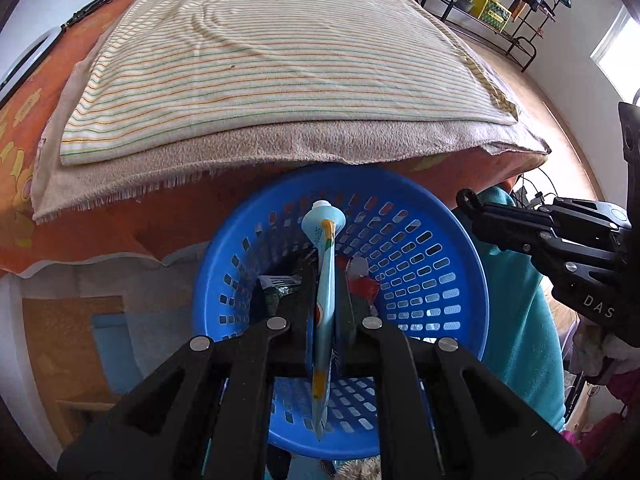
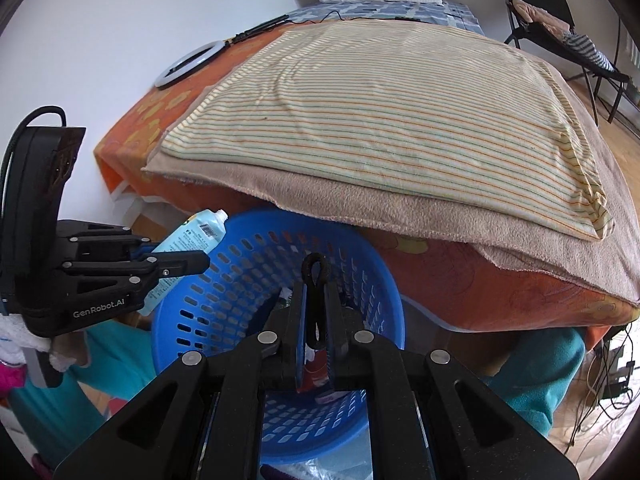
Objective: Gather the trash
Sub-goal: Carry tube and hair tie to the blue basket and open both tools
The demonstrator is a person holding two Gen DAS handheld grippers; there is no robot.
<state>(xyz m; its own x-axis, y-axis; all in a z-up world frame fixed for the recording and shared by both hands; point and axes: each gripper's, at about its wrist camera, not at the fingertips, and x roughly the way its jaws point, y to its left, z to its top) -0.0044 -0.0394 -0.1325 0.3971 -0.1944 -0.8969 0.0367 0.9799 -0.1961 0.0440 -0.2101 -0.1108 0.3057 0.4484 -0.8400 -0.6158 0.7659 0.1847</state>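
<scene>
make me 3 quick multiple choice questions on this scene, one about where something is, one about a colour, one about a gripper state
1. Where is the light blue tube?
A. lying on the striped cloth
B. clamped in the left gripper above the basket
C. on the floor

2. What colour is the perforated basket?
A. blue
B. green
C. white

3. How is the right gripper?
A. wide open and empty
B. shut on a bottle
C. shut on a black loop

Answers: 1 B, the tube sits between the left jaws over the basket. 2 A, its rim and walls are blue. 3 C, the jaws pinch the loop.
</scene>
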